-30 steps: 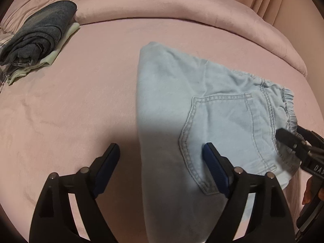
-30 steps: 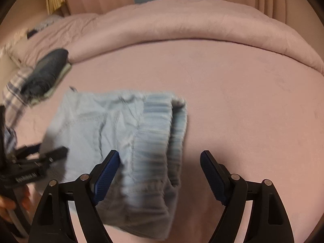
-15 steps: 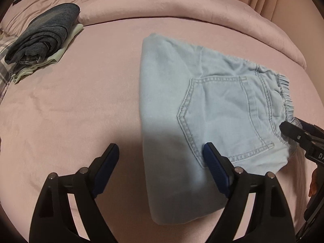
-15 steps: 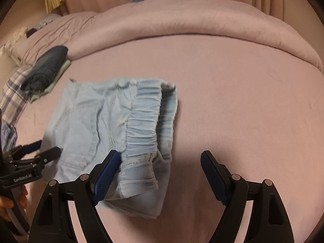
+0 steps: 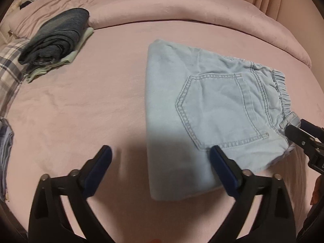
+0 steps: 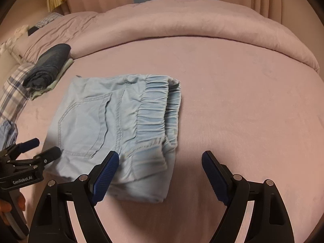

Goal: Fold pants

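Observation:
Light blue denim pants [image 5: 202,111] lie folded into a compact rectangle on the pink bed [image 5: 91,105], back pocket up and elastic waistband to the right. My left gripper [image 5: 160,154] hovers over the fold's near left corner. Its jaws are opening, and no pad presses the cloth. My right gripper [image 6: 160,156] stands open above the waistband end of the pants [image 6: 113,125], holding nothing. Each gripper shows in the other's view: the right gripper [image 5: 296,125] by the waistband, the left gripper [image 6: 46,146] by the near left corner.
A stack of folded dark jeans on a pale green garment [image 5: 58,38] sits at the back left, also seen as the stack [image 6: 48,64]. A plaid cloth [image 5: 10,60] lies at the left edge. A rolled pink duvet [image 5: 182,6] runs along the back.
Both grippers have drawn back from the pants, which now lie flat and still on the bed. The left jaws stand wider than before.

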### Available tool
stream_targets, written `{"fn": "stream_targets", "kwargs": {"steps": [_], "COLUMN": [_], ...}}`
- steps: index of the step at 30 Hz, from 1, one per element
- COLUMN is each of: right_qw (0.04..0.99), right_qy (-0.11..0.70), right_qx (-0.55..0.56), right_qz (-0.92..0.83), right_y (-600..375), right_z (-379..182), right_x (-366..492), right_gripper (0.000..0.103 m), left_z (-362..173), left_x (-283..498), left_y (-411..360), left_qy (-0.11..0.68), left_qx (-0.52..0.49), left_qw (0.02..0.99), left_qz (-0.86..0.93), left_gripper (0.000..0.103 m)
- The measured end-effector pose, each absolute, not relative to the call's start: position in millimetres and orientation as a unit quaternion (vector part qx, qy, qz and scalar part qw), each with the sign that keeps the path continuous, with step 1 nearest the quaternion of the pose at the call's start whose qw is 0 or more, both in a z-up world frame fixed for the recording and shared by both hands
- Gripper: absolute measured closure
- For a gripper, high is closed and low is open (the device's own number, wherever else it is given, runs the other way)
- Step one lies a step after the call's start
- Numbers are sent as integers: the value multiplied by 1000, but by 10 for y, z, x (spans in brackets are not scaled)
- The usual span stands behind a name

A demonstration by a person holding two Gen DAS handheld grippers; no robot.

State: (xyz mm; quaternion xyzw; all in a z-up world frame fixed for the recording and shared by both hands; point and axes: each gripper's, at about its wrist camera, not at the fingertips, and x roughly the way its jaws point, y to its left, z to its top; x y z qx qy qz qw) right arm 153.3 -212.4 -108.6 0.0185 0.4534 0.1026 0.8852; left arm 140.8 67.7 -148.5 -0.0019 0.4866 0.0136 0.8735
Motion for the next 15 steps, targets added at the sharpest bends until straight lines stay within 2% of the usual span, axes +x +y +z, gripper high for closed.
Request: {"fn": "stream_targets", "kwargs": {"steps": [15], "right_qw": [898], "right_qy": [421], "right_qx": [5], "right_qz": [126], "right_y": [-1966], "right_z": [-725], "right_x": [1081], "right_gripper": [19], "left_z": [-990], "left_x": [942], "left_y": [691], "left_qy": [441], "left_qx": [-14], "left_qw": [897], "left_qz": [23], "left_gripper": [1]}}
